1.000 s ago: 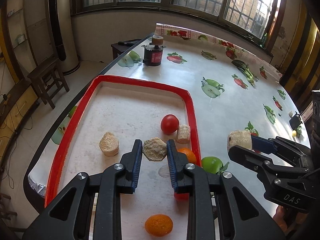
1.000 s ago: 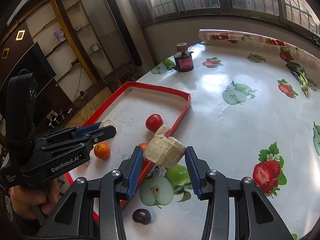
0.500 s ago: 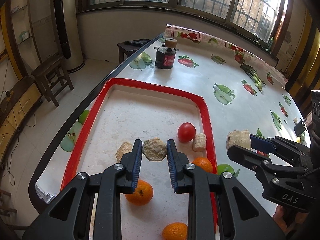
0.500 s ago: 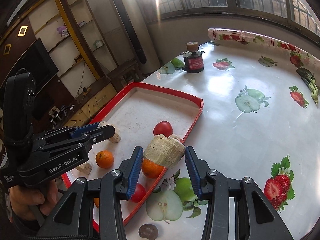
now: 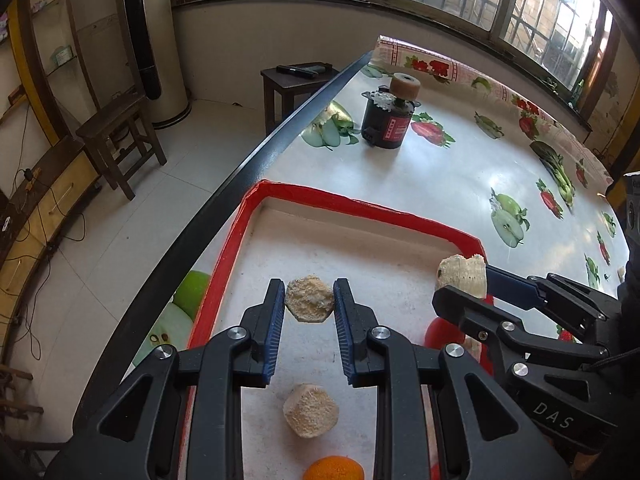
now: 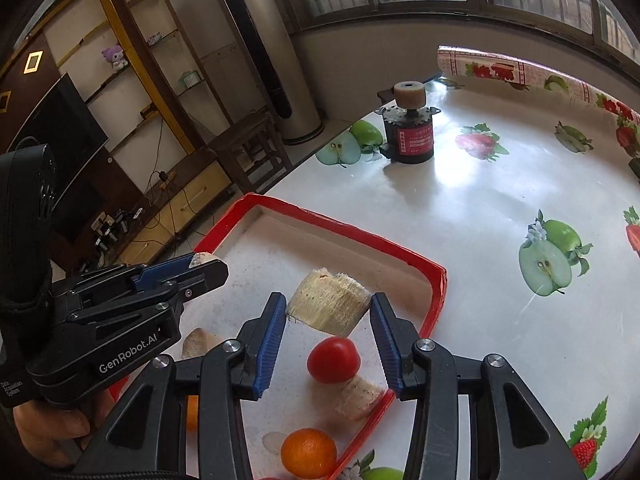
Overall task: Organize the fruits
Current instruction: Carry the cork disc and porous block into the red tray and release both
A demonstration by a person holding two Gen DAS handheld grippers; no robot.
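My left gripper is shut on a pale hexagonal cut fruit chunk, held above the red-rimmed tray. My right gripper is shut on a fibrous pale fruit chunk, held over the tray; it also shows in the left wrist view. In the tray lie a red tomato, an orange, another pale chunk and a chunk by the rim.
A black motor with a tan wheel on top stands on the fruit-print tablecloth beyond the tray. The table's dark edge runs along the tray's left side, with wooden stools on the floor beyond.
Both grippers have moved forward over the tray toward its far end, each still holding its chunk. The tomato and oranges now lie nearer the cameras.
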